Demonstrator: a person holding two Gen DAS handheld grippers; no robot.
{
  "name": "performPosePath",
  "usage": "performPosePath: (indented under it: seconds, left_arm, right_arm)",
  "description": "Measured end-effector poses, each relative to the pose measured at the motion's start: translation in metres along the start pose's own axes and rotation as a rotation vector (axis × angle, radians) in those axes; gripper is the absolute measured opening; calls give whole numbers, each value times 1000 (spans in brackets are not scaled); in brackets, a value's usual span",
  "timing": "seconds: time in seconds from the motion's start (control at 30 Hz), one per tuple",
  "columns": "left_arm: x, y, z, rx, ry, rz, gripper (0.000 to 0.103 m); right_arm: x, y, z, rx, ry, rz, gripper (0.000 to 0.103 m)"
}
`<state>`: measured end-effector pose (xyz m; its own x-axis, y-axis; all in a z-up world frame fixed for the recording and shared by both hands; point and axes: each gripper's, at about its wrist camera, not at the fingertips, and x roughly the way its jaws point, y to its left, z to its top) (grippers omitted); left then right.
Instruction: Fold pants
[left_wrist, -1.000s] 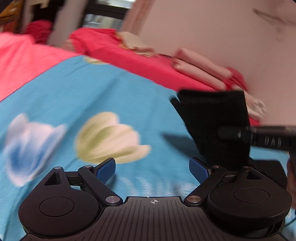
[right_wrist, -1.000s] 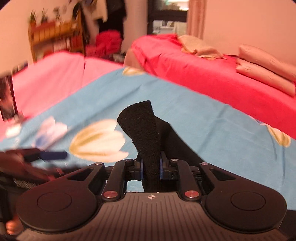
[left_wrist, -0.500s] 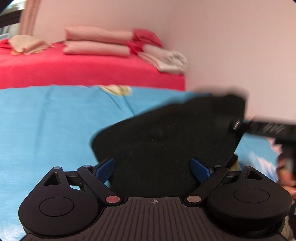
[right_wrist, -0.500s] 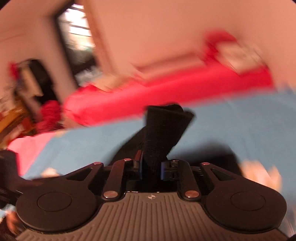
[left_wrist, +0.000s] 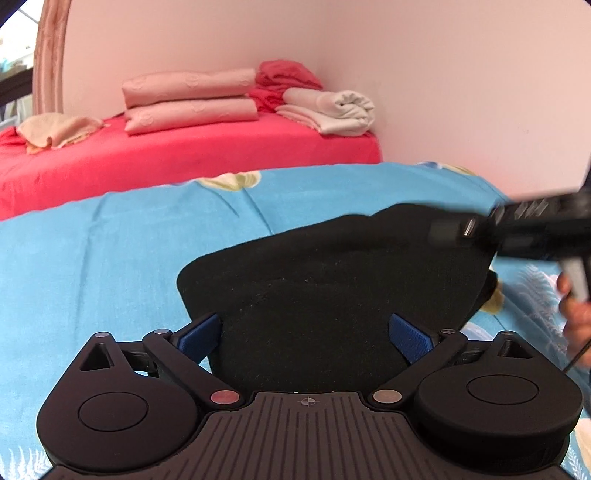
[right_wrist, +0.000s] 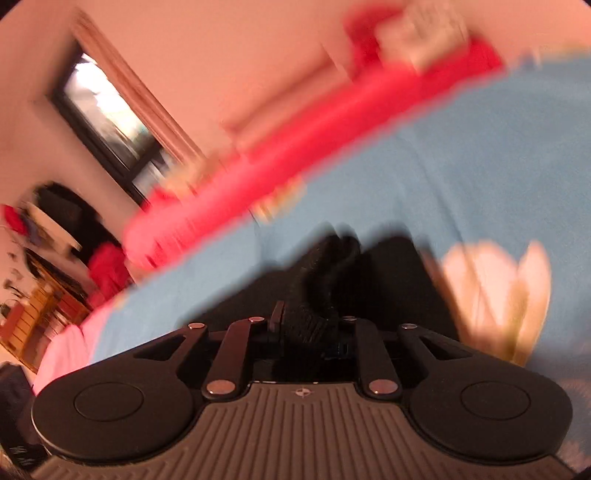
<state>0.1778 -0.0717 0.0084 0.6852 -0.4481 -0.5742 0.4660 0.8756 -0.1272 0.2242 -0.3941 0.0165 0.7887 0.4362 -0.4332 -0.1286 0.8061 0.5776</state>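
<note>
I'm working in a home bedroom: a blue floral bedsheet (left_wrist: 110, 258), a red-covered bed (left_wrist: 184, 155) with folded blankets (left_wrist: 188, 99), probably a window (right_wrist: 107, 114).

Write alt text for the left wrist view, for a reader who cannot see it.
The left gripper, its blue-padded fingers spread open, points at black fabric pants lying on a blue floral bedsheet. The blurred right gripper meets the pants' far right edge. Behind, a red-covered bed holds folded pink blankets and rolled white towels.
</note>
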Motion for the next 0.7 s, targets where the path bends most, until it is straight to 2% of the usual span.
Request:
performPosePath:
  seconds: [0.07, 0.1, 0.17, 0.2, 0.23, 0.27, 0.33, 0.37, 0.4, 0.5, 0.57, 0.6, 0.67, 0.7]
  left_arm:
    - [-4, -1, -1, -4, -15, -28, 103]
    - [-3, -2, -1, -1, -18, -30, 103]
    - [2, -8, -2, 32, -12, -20, 103]
    - [5, -11, -4, 54, -7, 1, 103]
    - [5, -14, -6, 76, -12, 16, 103]
    - [5, -17, -8, 92, -17, 30, 103]
    - [5, -19, -9, 106, -10, 43, 103]
    - [5, -20, -9, 107, -11, 46, 103]
    - [5, -20, -9, 104, -8, 46, 103]
    - [5, -19, -8, 95, -6, 47, 103]
    - [5, -21, -8, 99, -7, 54, 103]
    - [6, -21, -9, 103, -6, 59, 103]
    - [7, -23, -8, 107, -4, 67, 103]
    - [8, -23, -7, 106, 0, 67, 103]
  right_arm:
    - [-16, -2, -1, -24, -62, 19, 19]
    - [-15, -8, -4, -18, -48, -2, 19]
    - [3, -27, -12, 19, 48, -87, 20]
    - [2, -32, -14, 40, 47, -64, 20]
    - [-3, -31, -11, 40, 25, -54, 26]
    - [-10, -25, -8, 21, -26, -84, 33]
    - [-23, 1, -4, -109, -189, -206, 56]
    - [-24, 14, -3, -186, -231, -228, 60]
    - [-19, 26, -3, -238, -221, -199, 61]
    - [15, 50, -6, -330, -41, -21, 61]
    - [43, 56, -11, -375, 63, 55, 63]
    - [57, 50, -11, -373, 101, 68, 61]
    - [75, 22, 4, -266, 107, -21, 16]
    - [76, 5, 15, -163, 92, -57, 0]
